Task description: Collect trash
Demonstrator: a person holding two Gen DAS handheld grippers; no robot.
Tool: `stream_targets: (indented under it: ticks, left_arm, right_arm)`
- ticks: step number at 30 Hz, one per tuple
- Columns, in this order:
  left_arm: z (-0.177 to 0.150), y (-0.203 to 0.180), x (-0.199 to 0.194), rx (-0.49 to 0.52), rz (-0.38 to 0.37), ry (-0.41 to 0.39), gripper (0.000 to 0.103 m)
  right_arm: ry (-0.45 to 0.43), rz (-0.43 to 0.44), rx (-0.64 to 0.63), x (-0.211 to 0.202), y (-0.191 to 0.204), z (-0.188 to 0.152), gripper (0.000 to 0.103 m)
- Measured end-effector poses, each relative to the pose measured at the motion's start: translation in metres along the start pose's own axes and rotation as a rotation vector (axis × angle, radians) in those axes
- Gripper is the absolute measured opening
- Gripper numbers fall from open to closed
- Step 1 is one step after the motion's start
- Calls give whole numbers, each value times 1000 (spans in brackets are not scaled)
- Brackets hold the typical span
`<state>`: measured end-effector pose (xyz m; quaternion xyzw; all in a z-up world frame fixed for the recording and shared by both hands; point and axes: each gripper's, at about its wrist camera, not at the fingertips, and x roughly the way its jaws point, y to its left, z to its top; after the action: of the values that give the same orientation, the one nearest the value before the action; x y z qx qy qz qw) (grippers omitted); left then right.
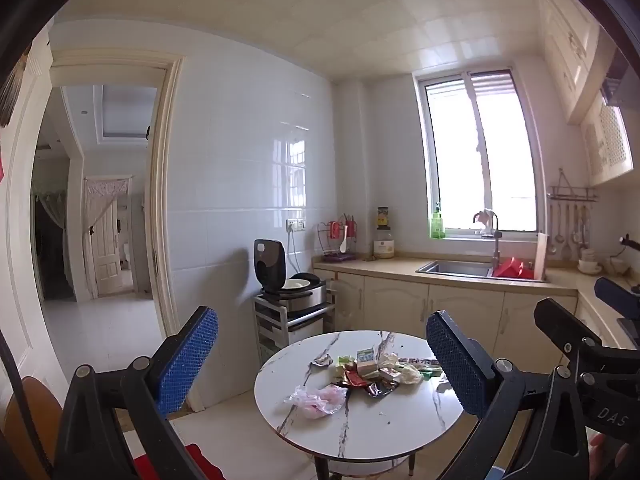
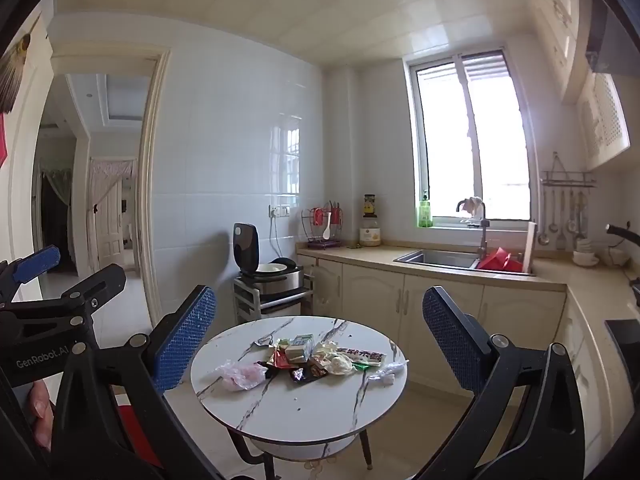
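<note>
Tongs point(image 1: 322, 360) apart, trash point(image 1: 372, 372) beyond

— What do your tools look like?
— My left gripper point(image 1: 322, 354) has black, angular arms joined by round silver pivot screws, each finger faced with a blue, dimpled pad.
— And the other?
— My right gripper point(image 2: 320, 336) is the same build — black links, blue textured pads point(image 2: 185, 340). White lettering marks the black bodies.

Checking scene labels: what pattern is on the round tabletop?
White marble with dark veins on the round tabletop; clearest in the right wrist view.
</note>
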<state>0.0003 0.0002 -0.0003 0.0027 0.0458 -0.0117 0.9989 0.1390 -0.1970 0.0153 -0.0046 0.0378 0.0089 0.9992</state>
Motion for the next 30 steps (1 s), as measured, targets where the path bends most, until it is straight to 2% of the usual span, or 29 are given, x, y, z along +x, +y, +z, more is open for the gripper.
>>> stream_targets:
  ticks: [5, 10, 30]
  left_arm:
    - [0, 11, -2, -1, -11, 13, 102]
    - [1, -9, 4, 59, -3, 20, 102]
    - [-2, -7, 2, 41, 1, 18, 102]
  right_arm:
    - [-2, -3, 1, -2, -1, 1, 103]
    - [-2, -3, 5, -4, -3, -2, 103]
    - [15, -7, -2, -2, 2, 1, 103]
